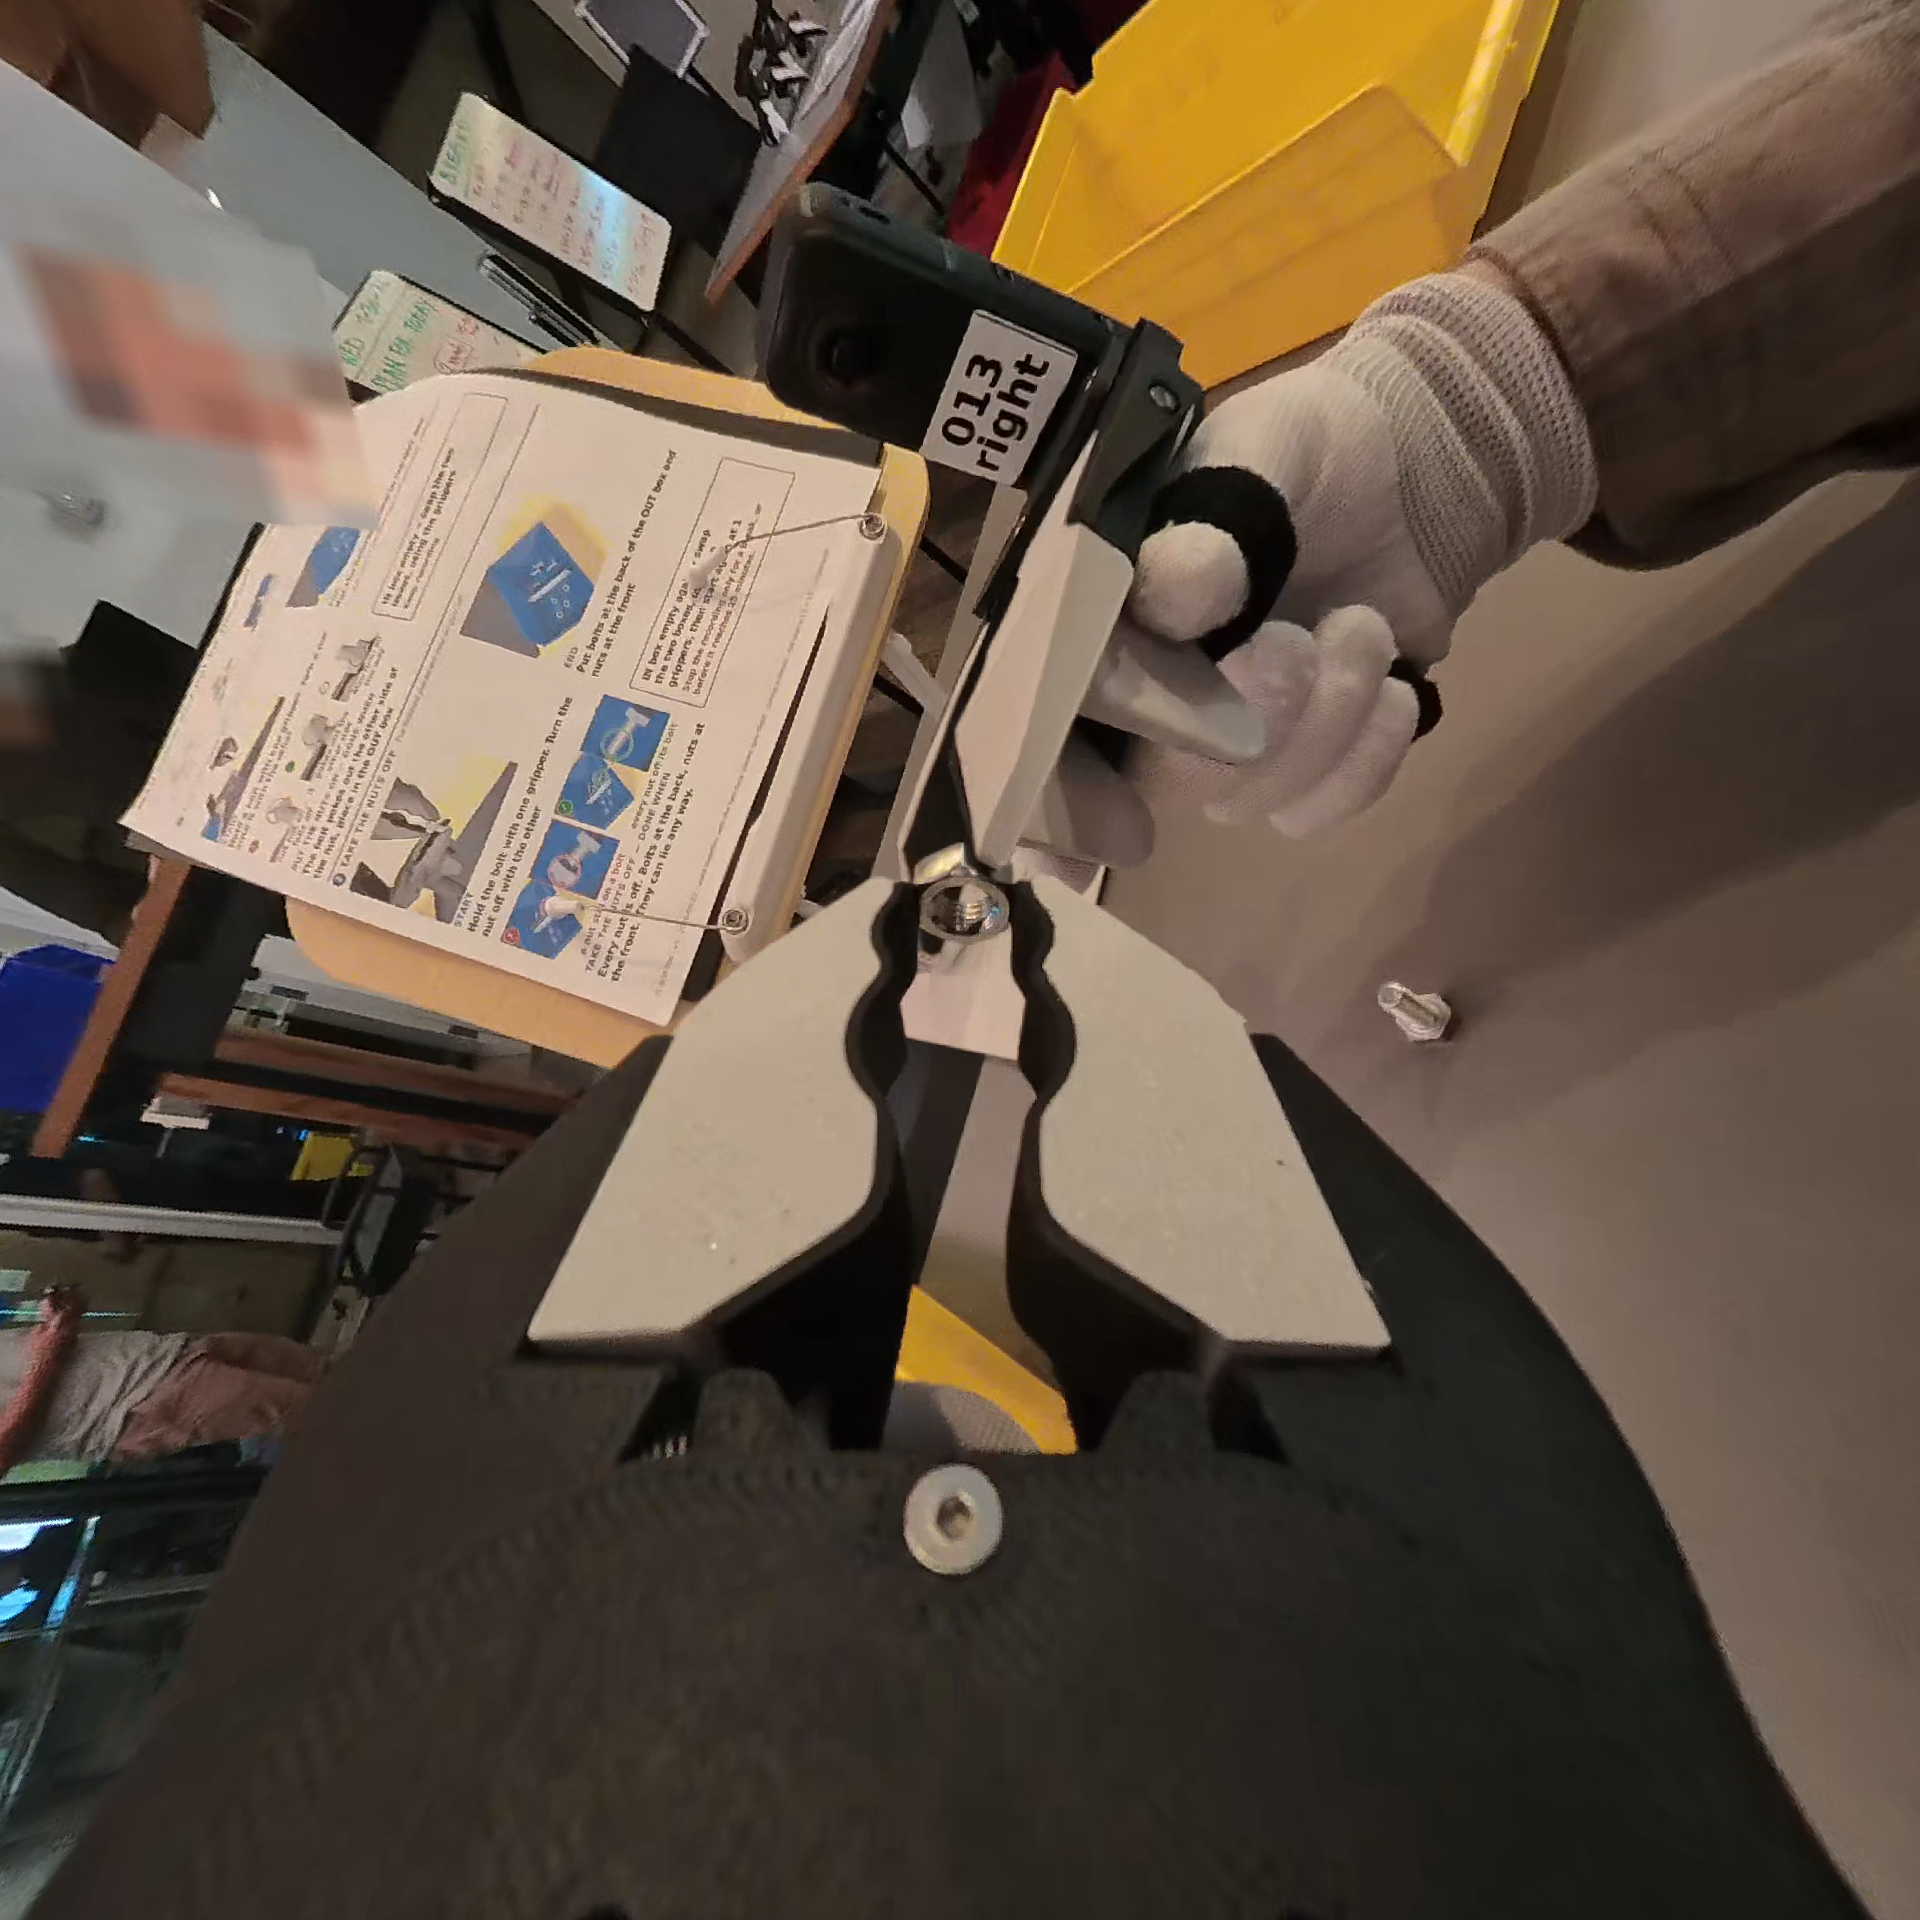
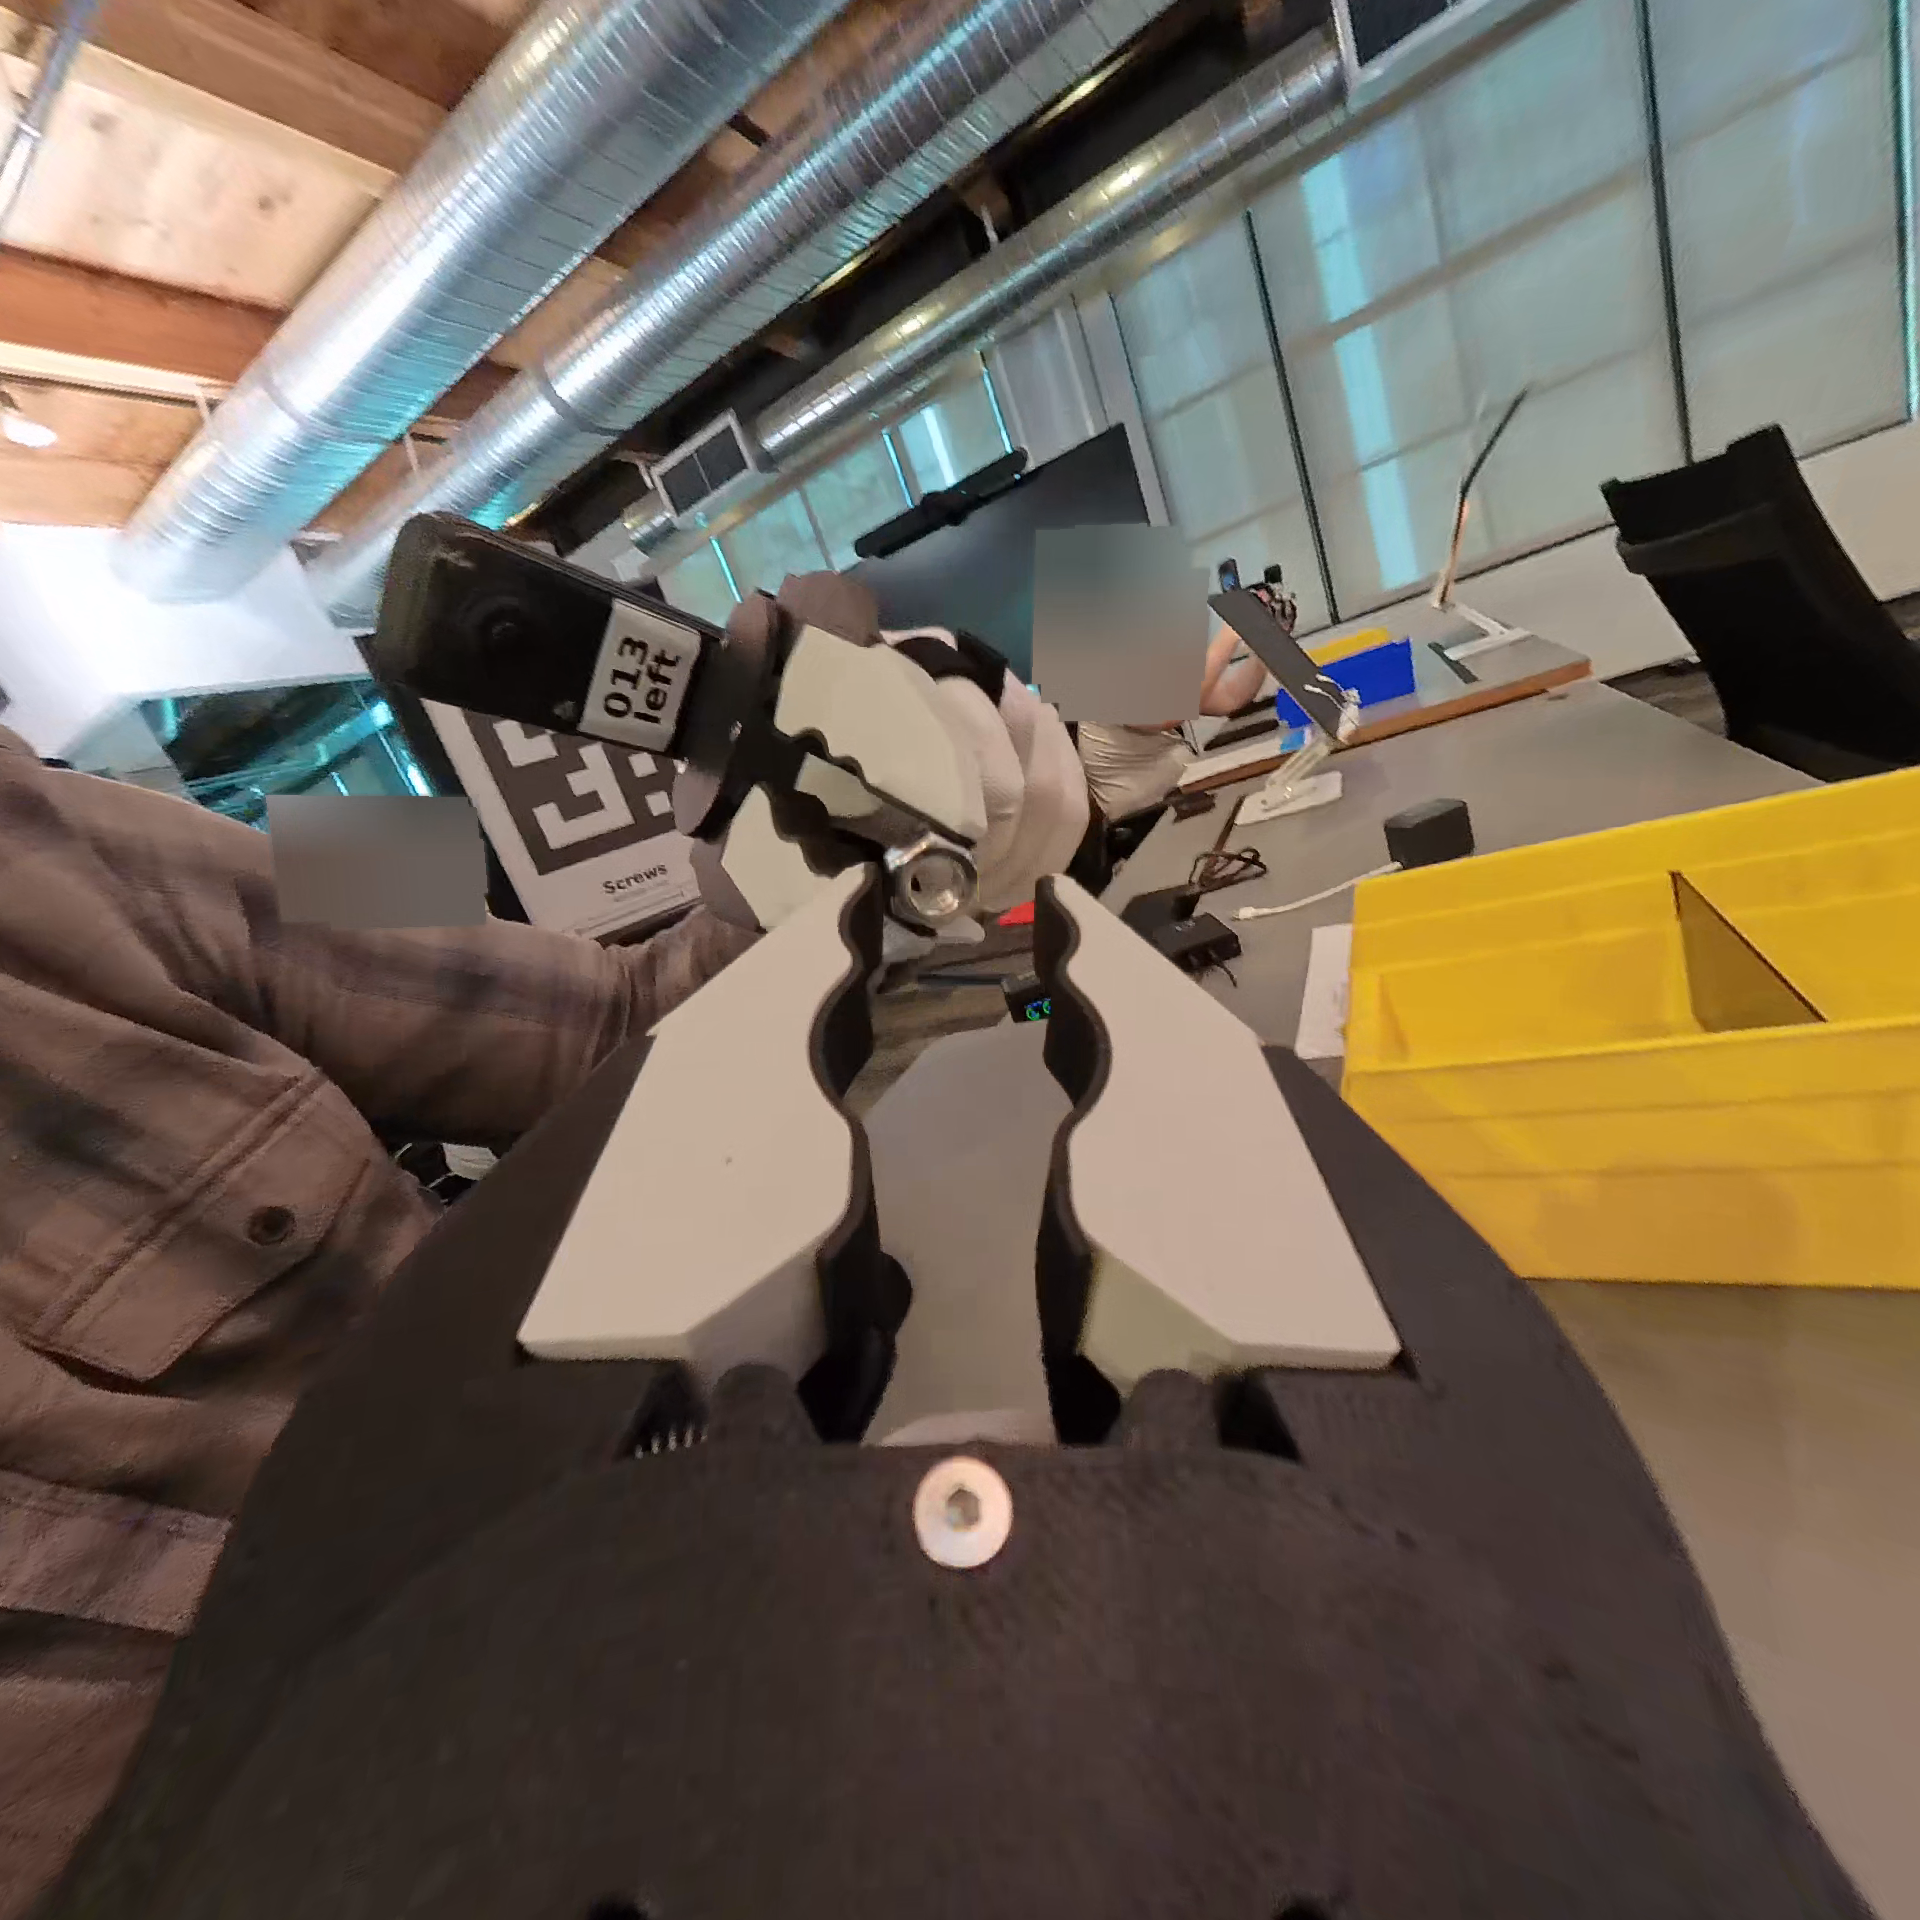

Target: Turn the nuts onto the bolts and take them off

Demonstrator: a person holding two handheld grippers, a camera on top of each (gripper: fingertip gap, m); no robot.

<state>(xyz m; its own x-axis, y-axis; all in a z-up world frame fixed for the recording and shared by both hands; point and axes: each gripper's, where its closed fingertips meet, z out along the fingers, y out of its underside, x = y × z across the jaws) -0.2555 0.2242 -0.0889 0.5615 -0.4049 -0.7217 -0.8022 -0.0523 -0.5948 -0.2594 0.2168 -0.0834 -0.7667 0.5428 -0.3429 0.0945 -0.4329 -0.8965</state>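
My left gripper (image 1: 961,902) is shut on a silver nut (image 1: 963,920), pinched at its fingertips and held in the air with its threaded hole facing the camera. In the right wrist view the nut (image 2: 932,885) sits at the tip of the left gripper (image 2: 914,844). My right gripper (image 2: 951,906) is open; the nut lies between its fingertips, close to the left finger (image 2: 831,935). In the left wrist view the right gripper (image 1: 971,864) comes down from above, held by a white-gloved hand (image 1: 1351,582). A loose bolt (image 1: 1413,1010) lies on the grey table (image 1: 1558,1299).
A yellow bin (image 2: 1610,1122) stands on the table to the right and also shows in the left wrist view (image 1: 1247,187). An instruction sheet on a wooden stand (image 1: 520,675) stands behind the grippers. A printed marker board (image 2: 582,800) and cables (image 2: 1226,873) lie farther back. My two grippers' fingertips are within a few centimetres of each other. The loose bolt (image 1: 1413,1010) is about equally far from each gripper, around 20 centimetres.
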